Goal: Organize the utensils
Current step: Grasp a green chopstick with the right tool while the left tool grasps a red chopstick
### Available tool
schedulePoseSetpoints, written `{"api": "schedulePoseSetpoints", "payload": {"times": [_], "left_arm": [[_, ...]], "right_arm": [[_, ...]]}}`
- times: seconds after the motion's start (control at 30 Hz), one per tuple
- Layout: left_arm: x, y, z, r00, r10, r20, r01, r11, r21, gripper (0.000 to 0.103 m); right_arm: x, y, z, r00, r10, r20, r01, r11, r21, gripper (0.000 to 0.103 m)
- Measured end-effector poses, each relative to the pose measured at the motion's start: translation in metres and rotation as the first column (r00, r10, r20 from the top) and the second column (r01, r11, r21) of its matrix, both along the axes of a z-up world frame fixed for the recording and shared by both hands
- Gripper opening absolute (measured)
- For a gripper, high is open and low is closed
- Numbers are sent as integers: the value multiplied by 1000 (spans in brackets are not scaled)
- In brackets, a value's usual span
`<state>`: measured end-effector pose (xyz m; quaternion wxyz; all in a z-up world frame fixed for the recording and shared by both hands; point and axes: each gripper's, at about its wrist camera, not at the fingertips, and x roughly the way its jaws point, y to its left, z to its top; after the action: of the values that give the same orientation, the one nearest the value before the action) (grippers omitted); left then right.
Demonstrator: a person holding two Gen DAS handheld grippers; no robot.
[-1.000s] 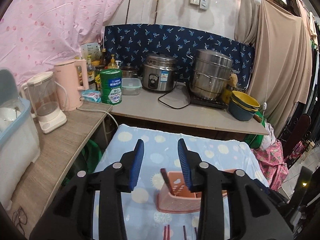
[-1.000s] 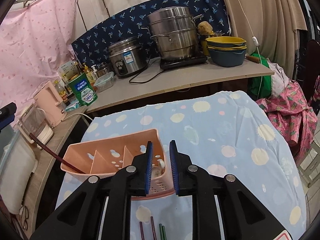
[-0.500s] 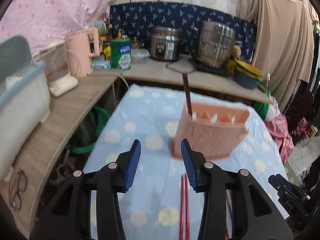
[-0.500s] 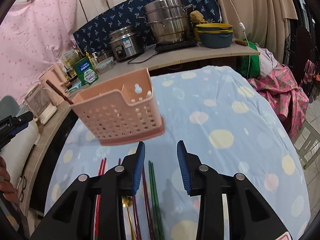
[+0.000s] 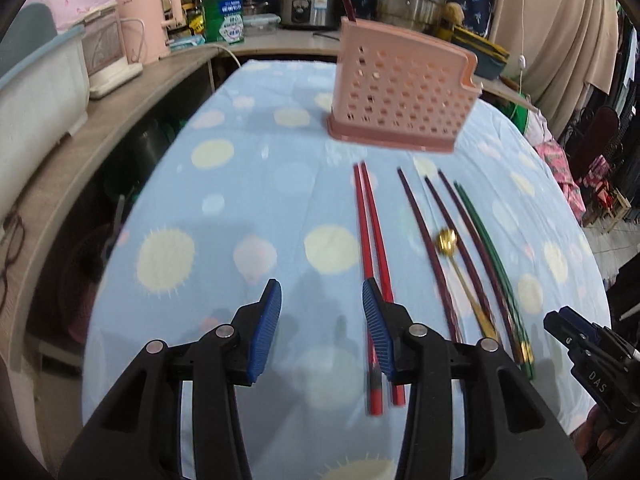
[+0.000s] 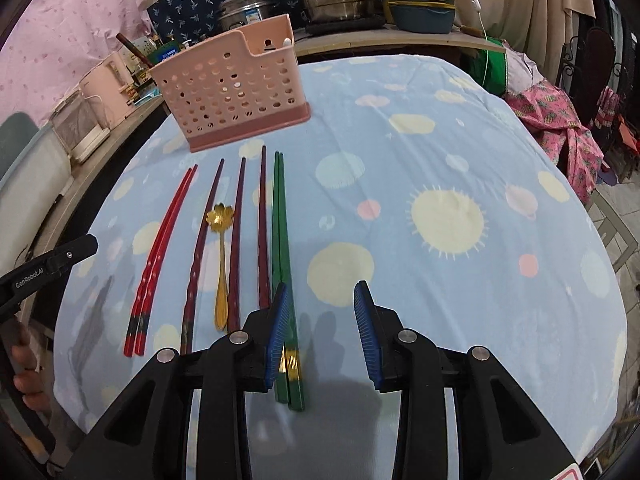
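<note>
the left gripper (image 5: 322, 330) and right gripper (image 6: 321, 332) are held with jaws apart and nothing between them. beyond, red chopsticks (image 5: 372, 248), a gold spoon (image 6: 221, 256) and green chopsticks (image 6: 280, 240) are laid on the dotted cloth (image 6: 440, 160); farthest, the pink utensil holder (image 6: 236, 88) is stood upright.

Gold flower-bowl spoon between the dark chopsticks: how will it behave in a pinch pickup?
The gold metal spoon with the flower-shaped bowl looks rigid, so it probably won't flex. Its glossy handle is thin and lies flat on the blue dotted cloth, so it may slip. The dark maroon chopsticks lying close on both sides could get nudged.
</note>
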<state>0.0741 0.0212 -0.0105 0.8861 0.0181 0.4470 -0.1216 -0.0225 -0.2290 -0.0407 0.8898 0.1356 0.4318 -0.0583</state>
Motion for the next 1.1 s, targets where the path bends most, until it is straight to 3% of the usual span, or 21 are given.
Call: {"api": "schedulePoseSetpoints", "payload": {"times": [0.3,1.1], "left_arm": [[-24,0,-17,1000,-5,-31,5,1000,-4,40],[-36,-13,-37,995,-37,-98,37,999,-9,40]], "right_arm": [[-10,7,-13,1000,17,-26,-17,1000,5,33],[-9,4,-21,999,13,-39,-13,1000,-6,30]]}}
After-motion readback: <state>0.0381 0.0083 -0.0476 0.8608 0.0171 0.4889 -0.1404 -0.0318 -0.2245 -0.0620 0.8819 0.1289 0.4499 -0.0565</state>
